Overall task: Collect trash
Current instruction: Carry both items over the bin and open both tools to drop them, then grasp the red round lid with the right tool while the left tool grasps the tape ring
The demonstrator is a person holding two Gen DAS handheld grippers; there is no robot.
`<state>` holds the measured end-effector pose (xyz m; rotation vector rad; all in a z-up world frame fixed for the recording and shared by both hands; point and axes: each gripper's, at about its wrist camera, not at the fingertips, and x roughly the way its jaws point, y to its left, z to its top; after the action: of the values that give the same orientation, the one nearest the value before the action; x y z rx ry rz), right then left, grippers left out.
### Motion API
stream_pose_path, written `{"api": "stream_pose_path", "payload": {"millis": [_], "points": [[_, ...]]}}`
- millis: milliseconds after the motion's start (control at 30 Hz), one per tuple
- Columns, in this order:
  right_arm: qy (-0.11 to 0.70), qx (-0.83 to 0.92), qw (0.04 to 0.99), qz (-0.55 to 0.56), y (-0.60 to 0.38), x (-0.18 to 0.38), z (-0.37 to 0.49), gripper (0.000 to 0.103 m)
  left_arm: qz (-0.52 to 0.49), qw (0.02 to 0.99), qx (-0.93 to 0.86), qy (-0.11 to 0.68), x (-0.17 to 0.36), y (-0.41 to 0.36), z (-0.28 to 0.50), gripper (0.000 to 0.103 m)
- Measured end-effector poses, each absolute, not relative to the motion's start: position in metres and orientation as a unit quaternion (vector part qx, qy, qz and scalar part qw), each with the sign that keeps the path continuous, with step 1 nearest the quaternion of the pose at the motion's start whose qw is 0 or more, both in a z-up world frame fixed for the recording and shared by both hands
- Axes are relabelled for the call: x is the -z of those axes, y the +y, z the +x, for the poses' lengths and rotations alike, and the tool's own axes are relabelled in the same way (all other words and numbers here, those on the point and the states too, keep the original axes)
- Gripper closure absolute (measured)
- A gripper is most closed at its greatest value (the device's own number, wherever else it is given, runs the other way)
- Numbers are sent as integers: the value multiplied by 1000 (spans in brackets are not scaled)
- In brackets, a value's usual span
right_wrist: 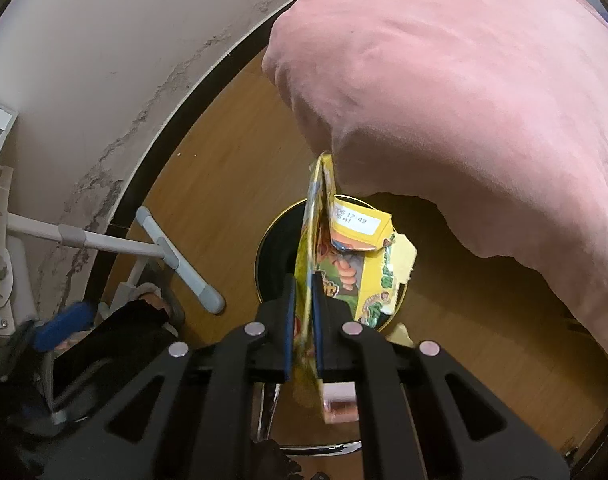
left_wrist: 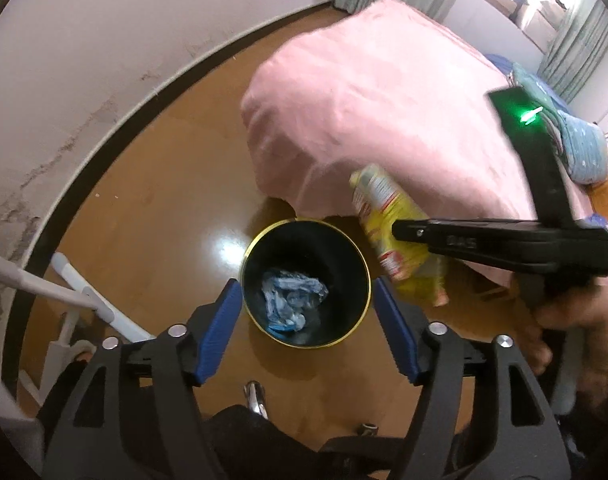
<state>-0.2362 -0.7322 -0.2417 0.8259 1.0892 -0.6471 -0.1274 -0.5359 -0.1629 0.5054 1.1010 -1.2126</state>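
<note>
The step in hand appears to be the drop: the right gripper carries a flattened yellow snack box toward the black bin on the wooden floor. Its blue-padded jaws stand almost together, pinching one thin edge of the carton, which hangs forward past the fingertips. In the left wrist view the box sits just beside the bin's gold rim, on the side nearest the pink blanket, and seems not yet squarely over the opening, though the fisheye makes that hard to judge.

The left gripper hovers above the bin with its jaws spread wide on either side of the rim, holding nothing.

The next move likely calls for bringing the box over the bin's mouth and parting the jaws.

The box is torn and crumpled, printed with green cartoon figures and a white date label. Inside the bin lies crumpled blue-white plastic.
</note>
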Motion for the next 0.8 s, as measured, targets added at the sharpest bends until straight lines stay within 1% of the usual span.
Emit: {"api": "stream_pose_path", "payload": {"millis": [33,100,167,233,267,300,367,433,567,667,800], "points": [[496,296,725,375,-733,242,-235,96,219,660,535,480,154,-530,-126,30],[501,296,722,375,-731,244,-232,96,213,670,534,470,137,-518,-122,26],[508,296,719,372,-728,246,-227,94,207,679,533,460,117,-502,-117,25],[512,299,716,369,-728,246,-223,74,201,689,528,454,98,-486,-112,23],[509,302,718,366,-727,244,-221,45,196,693,527,451,87,-476,-109,23],[500,305,728,356,-725,237,-218,33,191,697,526,449,76,-466,-106,21],[484,314,743,337,-721,221,-213,33,175,706,526,441,50,-437,-98,19],[467,323,759,319,-712,200,-207,33,167,719,520,430,27,-406,-89,14],[448,309,799,254,-670,155,-179,30,155,773,476,390,-18,-324,-58,11],[422,264,842,207,-620,110,-146,27,152,816,409,378,-37,-253,-22,10],[390,183,891,140,-543,57,-102,24,99,859,301,401,-48,-140,36,10]]}}
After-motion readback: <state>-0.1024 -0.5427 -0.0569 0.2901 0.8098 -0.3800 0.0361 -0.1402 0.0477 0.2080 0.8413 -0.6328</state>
